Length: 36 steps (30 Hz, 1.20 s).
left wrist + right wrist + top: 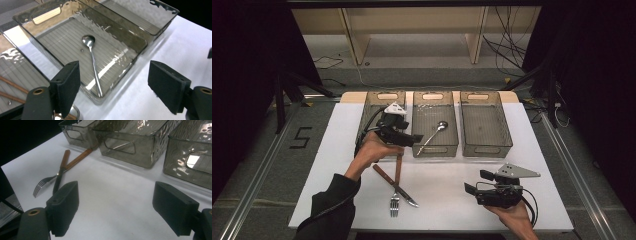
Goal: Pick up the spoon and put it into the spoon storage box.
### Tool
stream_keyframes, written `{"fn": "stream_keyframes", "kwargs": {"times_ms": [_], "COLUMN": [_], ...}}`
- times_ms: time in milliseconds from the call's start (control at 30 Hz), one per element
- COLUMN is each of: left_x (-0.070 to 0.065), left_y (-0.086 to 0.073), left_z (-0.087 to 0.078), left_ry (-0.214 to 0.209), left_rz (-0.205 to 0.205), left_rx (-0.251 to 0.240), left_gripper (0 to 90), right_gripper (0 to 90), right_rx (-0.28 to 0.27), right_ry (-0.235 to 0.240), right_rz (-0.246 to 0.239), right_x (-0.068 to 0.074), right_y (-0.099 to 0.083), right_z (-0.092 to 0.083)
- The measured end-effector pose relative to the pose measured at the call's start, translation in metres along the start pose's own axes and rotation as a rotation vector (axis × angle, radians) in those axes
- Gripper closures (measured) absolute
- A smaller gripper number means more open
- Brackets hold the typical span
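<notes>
A metal spoon (432, 134) (93, 62) lies slantwise in the middle smoked-plastic bin (434, 95) (140, 42). My left gripper (416, 139) (115, 85) hovers by that bin's front left corner, jaws open and pointing at the spoon, with nothing between them. On the white table (452, 170), a wooden-handled fork (395, 200) (45, 183) and knife (387, 177) (61, 170) lie crossed in front of the bins. My right gripper (477, 182) (117, 207) rests low at the front right, jaws open and empty, facing the fork and knife.
Three bins stand side by side at the back: the left bin (374, 100) (15, 75) shows two thin brown rods inside, and the right bin (486, 145) (190, 162) looks bare. Bare white tabletop (107, 182) lies between the right gripper and the cutlery.
</notes>
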<state>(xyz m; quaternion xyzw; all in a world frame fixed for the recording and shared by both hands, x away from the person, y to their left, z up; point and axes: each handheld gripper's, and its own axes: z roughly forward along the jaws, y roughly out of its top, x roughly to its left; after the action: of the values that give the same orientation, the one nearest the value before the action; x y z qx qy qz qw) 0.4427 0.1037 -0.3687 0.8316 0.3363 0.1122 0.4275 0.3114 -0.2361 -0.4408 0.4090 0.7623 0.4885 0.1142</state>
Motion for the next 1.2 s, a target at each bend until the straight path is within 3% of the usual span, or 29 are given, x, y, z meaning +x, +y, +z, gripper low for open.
{"fn": "stream_keyframes", "kwargs": {"times_ms": [400,500,1000,1200], "left_x": [-0.003,-0.004,0.002,0.002], "left_y": [-0.032,-0.038,-0.066,-0.073], "left_z": [-0.014,-0.015,-0.016,-0.016], "left_ry": [0.005,0.012,0.043,0.058], "left_rz": [0.023,0.041,0.04,0.056], "left_rx": [-0.013,-0.003,0.066,0.09], "left_gripper": [20.9,20.7,23.7,29.9], "right_gripper": [22.1,22.1,22.1,22.0], "right_rx": [0.0,0.0,0.0,-0.004], "right_ry": [-0.002,0.0,0.003,0.0], "right_rz": [-0.003,-0.005,0.003,0.004], "right_x": [0.001,0.001,-0.001,-0.001], "right_y": [0.0,0.0,-0.002,-0.002], "right_z": [0.0,0.0,0.001,0.0]}}
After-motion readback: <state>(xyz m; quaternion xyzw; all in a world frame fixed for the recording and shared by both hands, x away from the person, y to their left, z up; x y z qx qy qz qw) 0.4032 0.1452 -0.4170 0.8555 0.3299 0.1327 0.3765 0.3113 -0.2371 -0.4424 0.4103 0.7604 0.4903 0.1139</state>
